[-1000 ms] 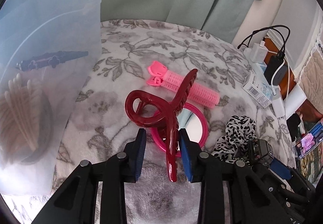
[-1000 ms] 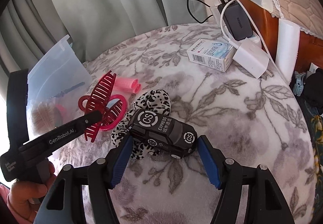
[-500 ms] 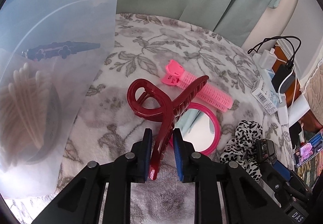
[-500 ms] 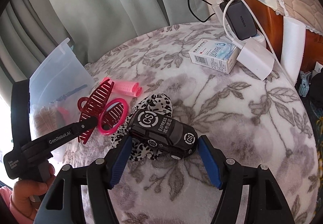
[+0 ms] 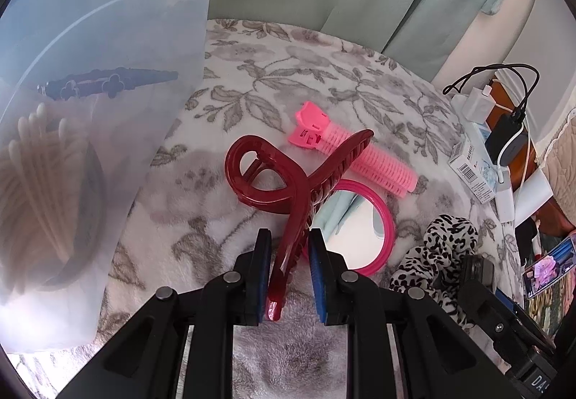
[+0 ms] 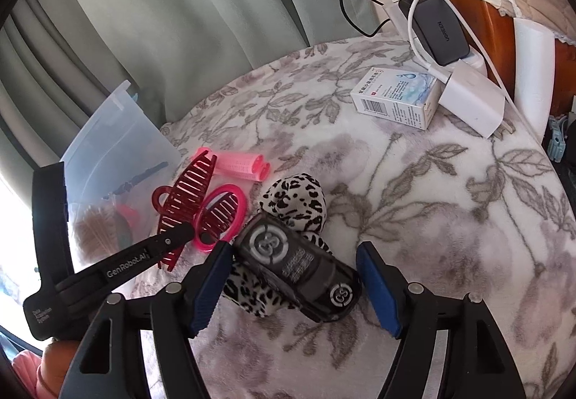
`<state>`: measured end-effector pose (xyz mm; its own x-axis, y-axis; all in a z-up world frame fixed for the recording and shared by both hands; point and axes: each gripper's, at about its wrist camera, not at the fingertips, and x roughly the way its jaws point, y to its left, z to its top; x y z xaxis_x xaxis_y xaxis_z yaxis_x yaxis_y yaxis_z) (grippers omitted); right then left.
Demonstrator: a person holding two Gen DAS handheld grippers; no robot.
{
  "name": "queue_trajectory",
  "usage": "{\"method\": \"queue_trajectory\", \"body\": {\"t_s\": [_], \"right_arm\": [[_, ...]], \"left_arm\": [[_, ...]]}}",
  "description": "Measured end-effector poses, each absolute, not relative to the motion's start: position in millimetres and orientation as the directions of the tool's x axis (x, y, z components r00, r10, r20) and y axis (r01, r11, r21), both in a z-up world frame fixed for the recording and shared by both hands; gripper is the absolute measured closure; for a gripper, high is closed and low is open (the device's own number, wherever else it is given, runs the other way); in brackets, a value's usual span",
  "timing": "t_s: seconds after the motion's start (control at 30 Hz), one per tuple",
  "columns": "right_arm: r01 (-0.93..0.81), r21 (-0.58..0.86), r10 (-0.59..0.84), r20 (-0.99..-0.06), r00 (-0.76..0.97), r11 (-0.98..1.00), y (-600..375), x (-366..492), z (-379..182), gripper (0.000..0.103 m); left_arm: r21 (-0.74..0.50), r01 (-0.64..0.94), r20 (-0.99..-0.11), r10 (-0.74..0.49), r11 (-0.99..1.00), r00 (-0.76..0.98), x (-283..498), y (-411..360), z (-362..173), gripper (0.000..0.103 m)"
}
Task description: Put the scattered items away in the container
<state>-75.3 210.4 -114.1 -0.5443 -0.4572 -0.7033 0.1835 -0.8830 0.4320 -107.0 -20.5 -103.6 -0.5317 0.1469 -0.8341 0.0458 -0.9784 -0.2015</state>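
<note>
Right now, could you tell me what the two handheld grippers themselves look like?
Both are matte black plastic with silver pivot rivets and ribbed blue finger pads. The left gripper carries white "GenRobot.AI" lettering along its side and a small "Data Acquisition System" label. A pink sleeve shows beneath it.

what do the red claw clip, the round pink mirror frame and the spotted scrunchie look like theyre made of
Red claw clip: likely hard translucent plastic, glossy; light glints on its curves.
Round pink mirror frame: probably smooth opaque plastic with an even, moulded rim.
Spotted scrunchie: soft fabric, matte, with puffy gathered folds; the exact fibre cannot be told.
</note>
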Motion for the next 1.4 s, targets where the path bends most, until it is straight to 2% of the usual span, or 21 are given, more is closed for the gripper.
{"method": "queue_trajectory", "body": {"t_s": [0.4,0.5,0.6,1.3,1.4], "right_arm": [[0.172,0.429,-0.449,-0.71,-0.542,-0.887,210,-66,-108,0.031],[0.173,0.431,-0.451,-0.707,-0.545,-0.885,211,-63,-105,0.043],[0.173,0.433,-0.452,-0.704,-0.548,-0.884,212,-61,-102,0.046],[0.246,0.416,-0.482,-0.716,-0.504,-0.876,203,-59,-106,0.04],[0.264,0.433,-0.506,-0.701,-0.503,-0.862,207,-58,-101,0.04]], "left_arm": [[-0.209,0.051,-0.834,0.151,-0.976,-0.531,-102,-23,-100,0.082],[-0.21,0.052,-0.833,0.15,-0.976,-0.532,-100,-23,-99,0.084],[-0.21,0.054,-0.833,0.15,-0.976,-0.533,-97,-23,-97,0.086],[-0.2,0.075,-0.848,0.134,-0.977,-0.512,-95,-33,-104,0.087],[-0.195,0.131,-0.851,0.102,-0.972,-0.515,-89,-9,-104,0.087]]}}
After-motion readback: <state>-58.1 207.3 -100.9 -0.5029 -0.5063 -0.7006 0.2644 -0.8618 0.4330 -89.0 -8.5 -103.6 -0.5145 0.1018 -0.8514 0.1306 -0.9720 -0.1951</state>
